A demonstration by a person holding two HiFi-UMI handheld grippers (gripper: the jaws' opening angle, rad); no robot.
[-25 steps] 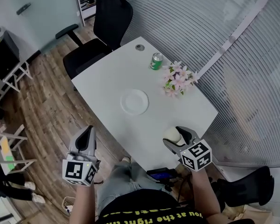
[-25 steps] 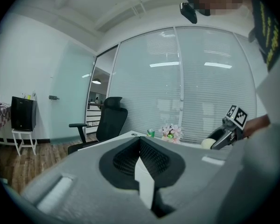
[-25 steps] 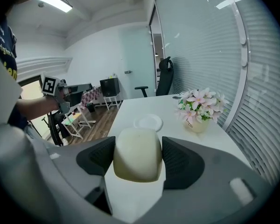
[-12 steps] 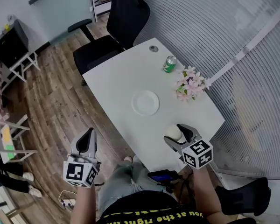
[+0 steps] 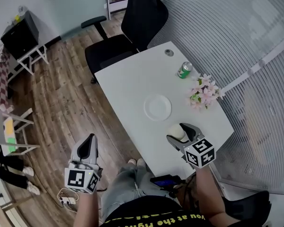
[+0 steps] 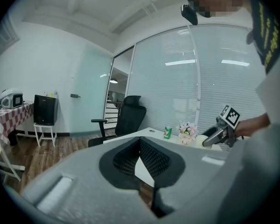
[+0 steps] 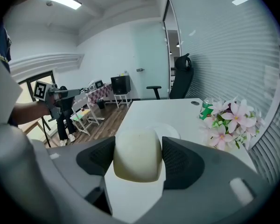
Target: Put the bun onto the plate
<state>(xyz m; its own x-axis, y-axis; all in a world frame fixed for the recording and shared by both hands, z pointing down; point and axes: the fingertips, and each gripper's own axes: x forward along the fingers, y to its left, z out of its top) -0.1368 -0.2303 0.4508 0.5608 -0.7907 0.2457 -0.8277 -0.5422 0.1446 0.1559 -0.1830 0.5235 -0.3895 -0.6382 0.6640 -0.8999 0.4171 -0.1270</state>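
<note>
Over a wood floor a white table is seen, with a black chair drawn up at its far end. Left gripper is held off the table's near side, above the floor; its pads are seen pressed together with nothing between them. Right gripper is held above the table's near end, and its jaws are clamped on the bun, one pad on each flank. Plate is noted mid-table, round, white, nothing on it; it lies just beyond the bun, and the bun is not yet over it. Pink flowers are set to the right of the plate near the table edge; their holder cannot be made out. Green can stands upright past the flowers; whether it is opened cannot be told. Bun is pale, smooth and domed, flat side down, and fills the gap between the pads. It is judged light and soft, easily dented or torn if squeezed hard, with a skin that may cling to the pads on release. A hold low on the two sides, as now, is judged best, with only light pressure. It should be lowered flat onto the plate's middle, well clear of the flowers.
</note>
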